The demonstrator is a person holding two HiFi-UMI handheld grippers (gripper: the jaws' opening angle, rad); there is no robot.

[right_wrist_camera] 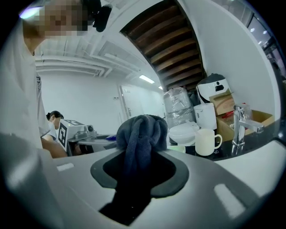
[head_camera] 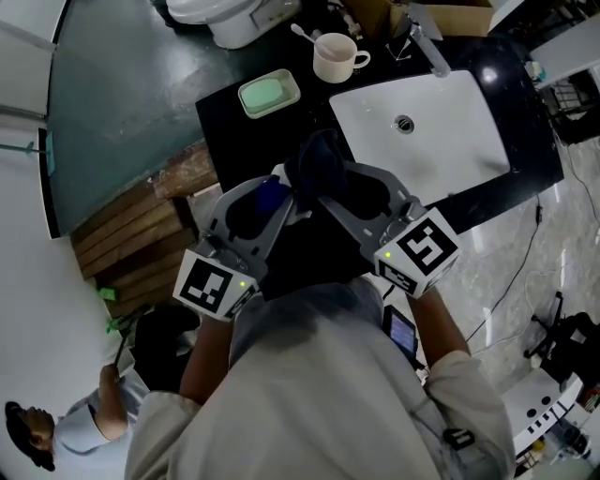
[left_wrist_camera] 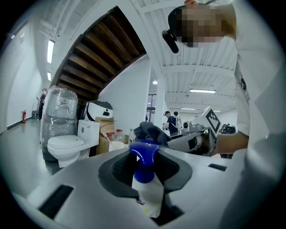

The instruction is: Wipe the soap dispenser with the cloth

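Observation:
My left gripper [head_camera: 263,205] is shut on the soap dispenser [left_wrist_camera: 145,179], a white bottle with a blue pump head [head_camera: 271,194], held above the counter's near edge. My right gripper [head_camera: 330,184] is shut on a bunched dark grey cloth [right_wrist_camera: 141,134]. In the head view the cloth [head_camera: 317,161] sits just right of the pump head, close to it; whether they touch I cannot tell. In the left gripper view the cloth [left_wrist_camera: 149,132] shows right behind the pump head, with the right gripper [left_wrist_camera: 199,134] beyond.
On the black counter [head_camera: 216,122] lie a white sink basin [head_camera: 459,122] with a tap [head_camera: 427,42], a cream mug [head_camera: 336,56] and a green soap dish [head_camera: 269,93]. A white toilet [head_camera: 225,14] stands at the back. Wooden steps [head_camera: 131,234] are at left. A person [head_camera: 56,427] sits at lower left.

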